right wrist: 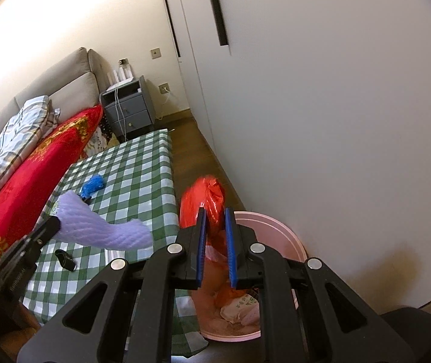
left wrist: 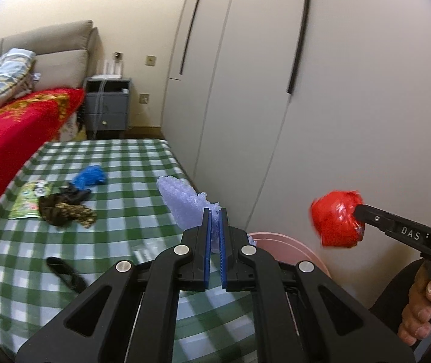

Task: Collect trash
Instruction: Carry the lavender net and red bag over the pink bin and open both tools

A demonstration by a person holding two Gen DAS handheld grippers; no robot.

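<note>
My left gripper (left wrist: 214, 211) is shut on a pale lilac foam wrap (left wrist: 185, 204) and holds it above the checked table's right edge; the wrap also shows in the right wrist view (right wrist: 100, 227). My right gripper (right wrist: 216, 211) is shut on a crumpled red plastic bag (right wrist: 206, 199), held over the pink trash bin (right wrist: 279, 227); the bag also shows in the left wrist view (left wrist: 336, 219). The bin's rim (left wrist: 276, 239) shows past the left fingers. On the table lie a blue crumpled bag (left wrist: 90, 175), a green snack packet (left wrist: 29, 199), dark brown wrappers (left wrist: 64, 207) and a black strip (left wrist: 64, 273).
The green checked table (left wrist: 131, 163) stands beside a bed with a red blanket (left wrist: 13, 130). White wardrobe doors (left wrist: 276, 75) stand close on the right. A grey nightstand (left wrist: 106, 107) is at the far wall. The bin holds a pink liner and trash (right wrist: 239, 308).
</note>
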